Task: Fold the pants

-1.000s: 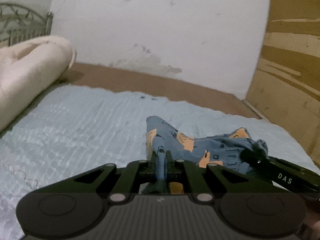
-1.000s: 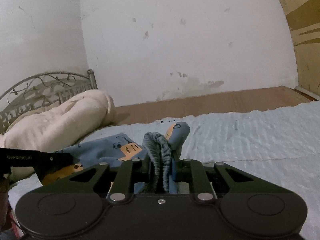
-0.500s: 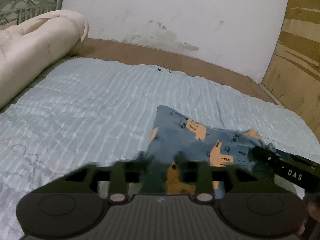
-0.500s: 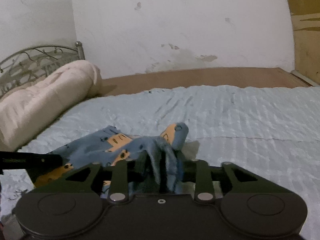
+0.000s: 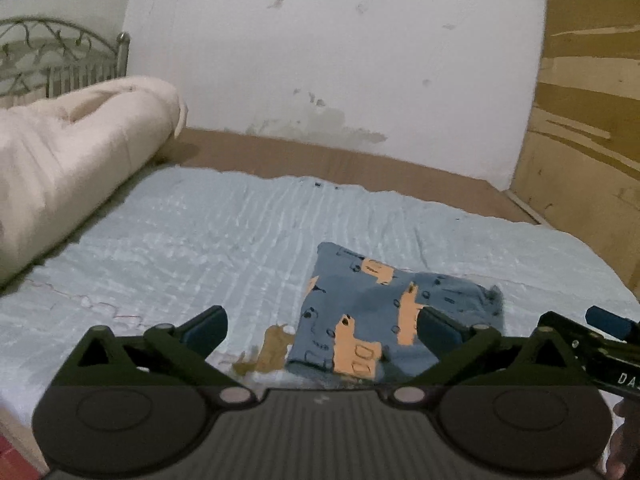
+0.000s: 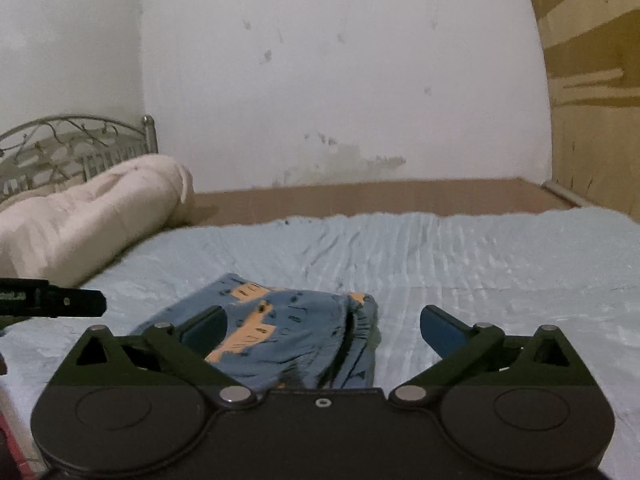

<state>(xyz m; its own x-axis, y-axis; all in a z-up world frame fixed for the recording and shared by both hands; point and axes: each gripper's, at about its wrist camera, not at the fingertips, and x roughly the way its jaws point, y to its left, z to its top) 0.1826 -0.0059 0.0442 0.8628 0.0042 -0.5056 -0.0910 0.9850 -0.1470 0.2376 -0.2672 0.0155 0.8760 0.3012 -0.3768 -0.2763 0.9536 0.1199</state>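
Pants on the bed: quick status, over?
Left gripper open, right gripper open, both empty. Pants lie folded flat on the blue sheet. Rolled blanket off left, nothing obstructing.

The pants (image 5: 372, 312) are soft matt cloth, blue with a printed orange pattern, and their ribbed waistband (image 6: 358, 320) looks knitted. They lie on a pale blue bedspread (image 5: 200, 248) of crinkled, ridged fabric with a rough, puckered surface. The rolled blanket (image 5: 68, 148) is cream and fleecy, thick and dull. The headboard (image 6: 76, 148) is wrought metal with a dull grey sheen. The wall (image 6: 340, 80) is matt white plaster, stained and flaking low down. The panel (image 5: 588, 160) at the right is bare wood with a visible grain. The left gripper (image 5: 320, 326) and right gripper (image 6: 322, 324) are matt black plastic with blue rubbery-looking pads (image 6: 440, 330) and shiny metal pivot pins (image 6: 236, 394).
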